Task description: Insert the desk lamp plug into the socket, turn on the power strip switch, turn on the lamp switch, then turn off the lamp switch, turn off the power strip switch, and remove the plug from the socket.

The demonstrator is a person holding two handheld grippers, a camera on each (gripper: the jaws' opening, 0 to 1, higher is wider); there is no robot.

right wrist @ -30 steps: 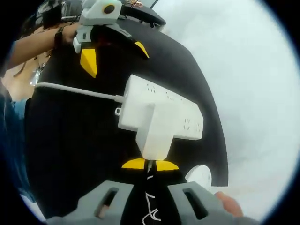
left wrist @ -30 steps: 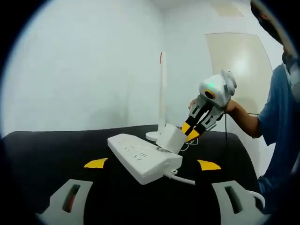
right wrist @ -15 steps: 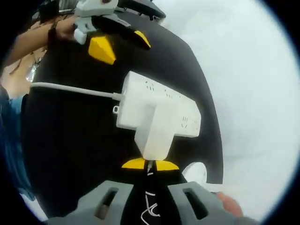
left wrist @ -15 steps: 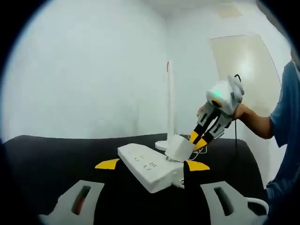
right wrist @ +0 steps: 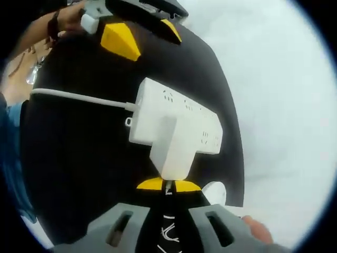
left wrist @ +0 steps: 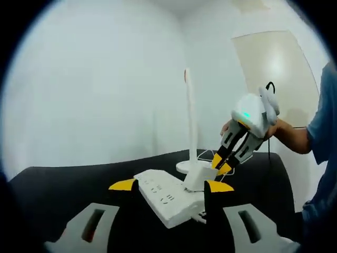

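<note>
One white power strip lies on one black table. One white plug adapter sits on it. One white desk lamp stands behind. Two grippers: right gripper, left gripper.

Bare test room, plain white walls, black-covered table, closed door

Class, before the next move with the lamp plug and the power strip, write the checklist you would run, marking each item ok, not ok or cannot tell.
1. Right claw shut on the plug: ok.
2. Plug resting on the power strip: ok; fully seated: cannot tell.
3. Left claw open, jaws either side of the strip's end, not gripping it: ok.
4. Strip lying flat on the black table: ok.
5. Power strip switch state: cannot tell.
6. Lamp upright behind the strip: ok.
</note>
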